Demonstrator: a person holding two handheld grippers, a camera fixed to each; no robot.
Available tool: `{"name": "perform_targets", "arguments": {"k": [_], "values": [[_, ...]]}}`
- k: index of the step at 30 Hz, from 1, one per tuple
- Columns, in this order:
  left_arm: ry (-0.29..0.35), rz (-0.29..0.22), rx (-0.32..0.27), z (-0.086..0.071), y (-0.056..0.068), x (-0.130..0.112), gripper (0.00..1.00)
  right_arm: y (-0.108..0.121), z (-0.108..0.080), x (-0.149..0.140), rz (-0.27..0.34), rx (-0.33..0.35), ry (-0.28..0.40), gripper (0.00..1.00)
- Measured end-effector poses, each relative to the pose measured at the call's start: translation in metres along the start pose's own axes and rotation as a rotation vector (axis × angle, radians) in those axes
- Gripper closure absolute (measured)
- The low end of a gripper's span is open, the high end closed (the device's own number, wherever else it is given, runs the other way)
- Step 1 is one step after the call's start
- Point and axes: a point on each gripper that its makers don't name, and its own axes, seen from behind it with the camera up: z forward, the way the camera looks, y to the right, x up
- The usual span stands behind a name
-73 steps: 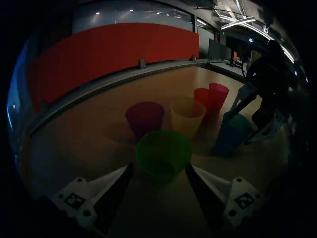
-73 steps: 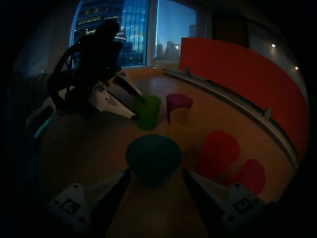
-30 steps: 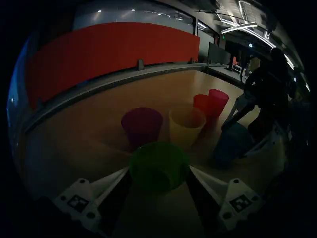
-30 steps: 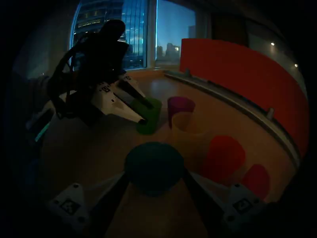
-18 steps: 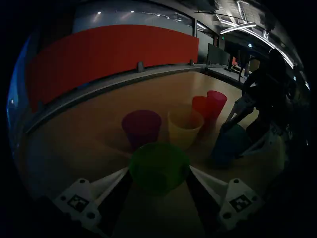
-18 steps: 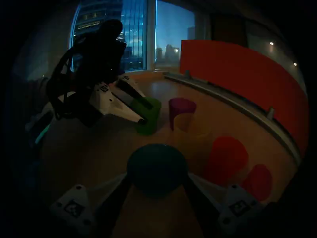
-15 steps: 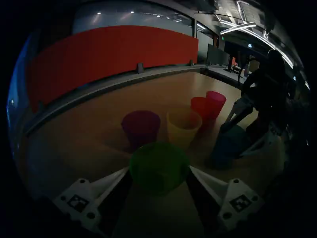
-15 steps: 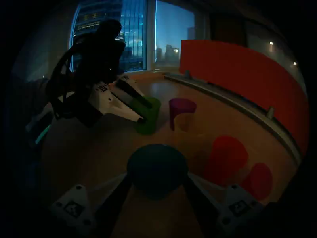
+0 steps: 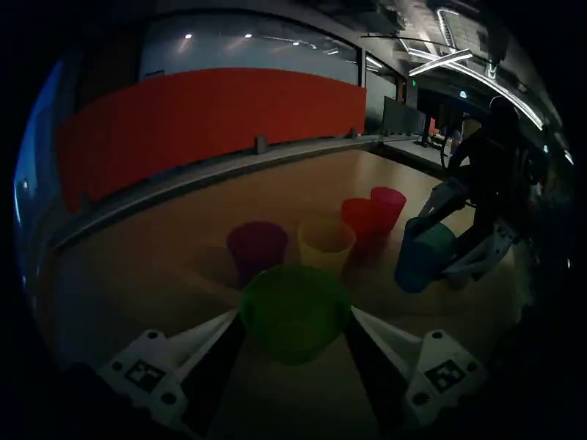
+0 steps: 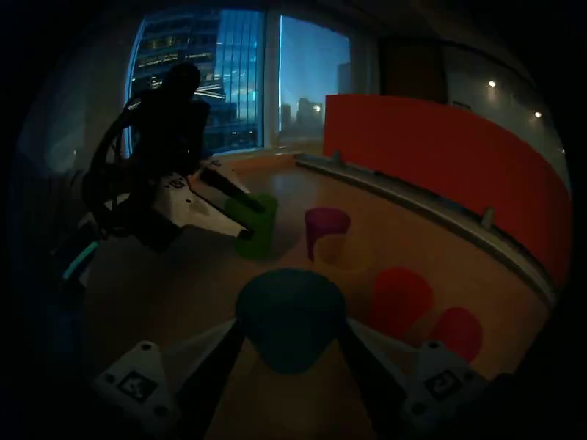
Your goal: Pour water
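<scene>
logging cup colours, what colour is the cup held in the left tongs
Green. The cup shows best in the left gripper view.

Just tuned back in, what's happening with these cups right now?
The left gripper grips the green cup and the right gripper the teal cup, both apparently raised off the table. The purple cup, yellow cup, red cup and pink cup stand on it. No pouring yet; too dim to see water.

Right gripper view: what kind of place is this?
Probably an office at dusk: a red desk divider, tall windows onto lit towers, and ceiling strip lights.
</scene>
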Motion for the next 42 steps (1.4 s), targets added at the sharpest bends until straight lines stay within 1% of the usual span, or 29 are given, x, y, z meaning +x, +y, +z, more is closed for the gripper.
{"name": "perform_targets", "arguments": {"k": [10,19,29,42], "values": [[0.086,0.015,0.007,-0.025,0.016,0.024,0.13,-0.002,-0.033,0.024,0.0,-0.033,0.067,0.09],[0.155,0.024,0.019,-0.044,0.027,0.043,0.13,-0.005,-0.056,0.048,-0.002,-0.061,0.138,0.09],[0.22,0.029,0.028,-0.062,0.037,0.056,0.13,-0.004,-0.074,0.07,0.018,-0.073,0.214,0.1],[0.316,0.017,0.038,-0.08,0.043,0.079,0.13,0.002,-0.092,0.094,-0.004,-0.094,0.294,0.1]]}}
